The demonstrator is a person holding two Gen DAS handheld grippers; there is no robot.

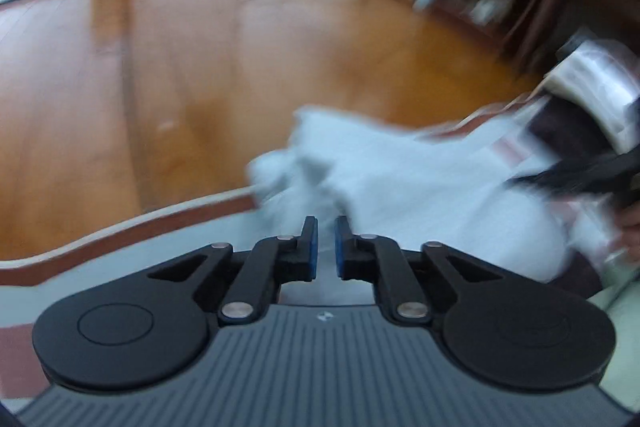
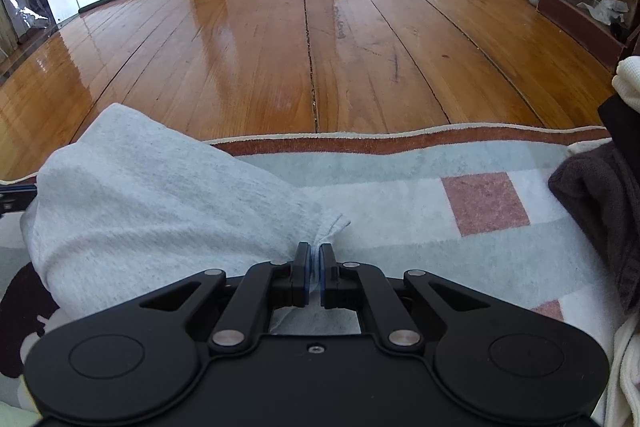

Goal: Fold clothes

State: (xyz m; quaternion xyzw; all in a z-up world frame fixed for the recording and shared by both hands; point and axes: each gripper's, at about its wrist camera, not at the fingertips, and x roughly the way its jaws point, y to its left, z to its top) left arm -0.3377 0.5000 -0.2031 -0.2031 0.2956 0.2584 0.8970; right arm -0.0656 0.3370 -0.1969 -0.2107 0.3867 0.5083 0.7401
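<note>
The right hand-held gripper (image 2: 315,269) is clamped on a small puckered fold of a light grey garment (image 2: 152,211), its jaws nearly touching with the cloth pinched between the blue pads. From that pinch the garment spreads away to the left as a soft, rounded mound of heathered knit, lying on a rug (image 2: 400,195) patterned in pale grey-green, white and dusty-pink blocks. Its far side comes close to the rug's rust-banded far edge, beyond which is a glossy wooden floor (image 2: 320,47).

The left hand-held gripper (image 1: 326,247) has a narrow gap between its pads and nothing caught in it; it hangs over the near part of the same garment (image 1: 420,187), which is motion-blurred in this view. A dark cloth pile (image 2: 596,203) sits at the rug's right edge.
</note>
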